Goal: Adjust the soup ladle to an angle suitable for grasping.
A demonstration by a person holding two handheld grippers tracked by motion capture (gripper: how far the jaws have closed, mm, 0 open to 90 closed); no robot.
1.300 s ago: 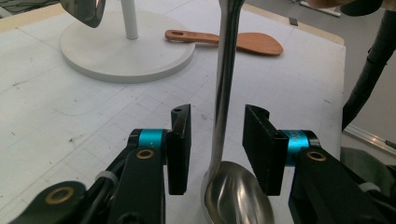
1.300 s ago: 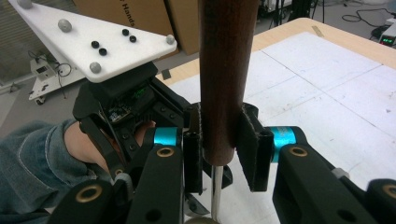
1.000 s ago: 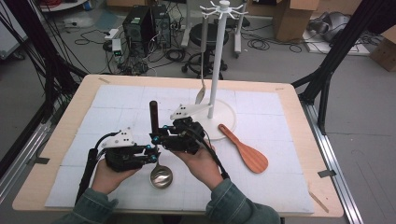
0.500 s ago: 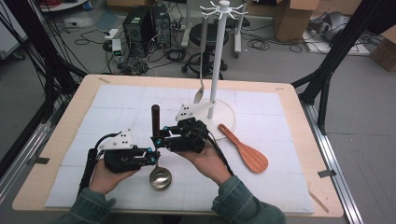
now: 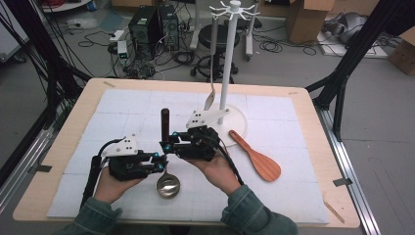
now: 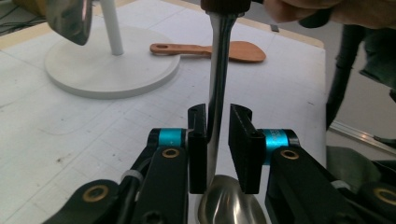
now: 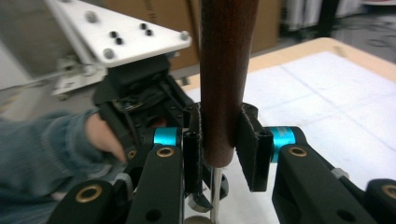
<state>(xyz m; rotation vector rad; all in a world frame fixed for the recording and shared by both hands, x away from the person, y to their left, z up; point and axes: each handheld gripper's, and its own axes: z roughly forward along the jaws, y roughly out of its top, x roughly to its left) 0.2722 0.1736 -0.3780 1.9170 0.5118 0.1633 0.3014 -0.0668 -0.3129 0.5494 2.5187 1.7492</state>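
Note:
A ladle stands upright over the white mat, its steel bowl [image 5: 168, 186] low and its dark wooden handle [image 5: 165, 122] on top. My left gripper [image 5: 163, 164] is shut on the steel shaft [image 6: 215, 84] just above the bowl [image 6: 226, 205]; its jaws have just eased a touch, with the shaft still between them. My right gripper [image 5: 166, 143] comes in from the right and is shut on the wooden handle [image 7: 226, 70] near its lower end; its jaws have just been closing on it. In their own views, the left gripper [image 6: 217, 140] and the right gripper [image 7: 219, 140] each flank the ladle.
A white utensil rack [image 5: 225, 73] on a round base [image 5: 240, 128] stands behind the grippers, with a steel spoon [image 5: 210, 98] hanging from it. A wooden spatula [image 5: 257, 159] lies flat to the right of the base. Cables and boxes lie on the floor beyond the table.

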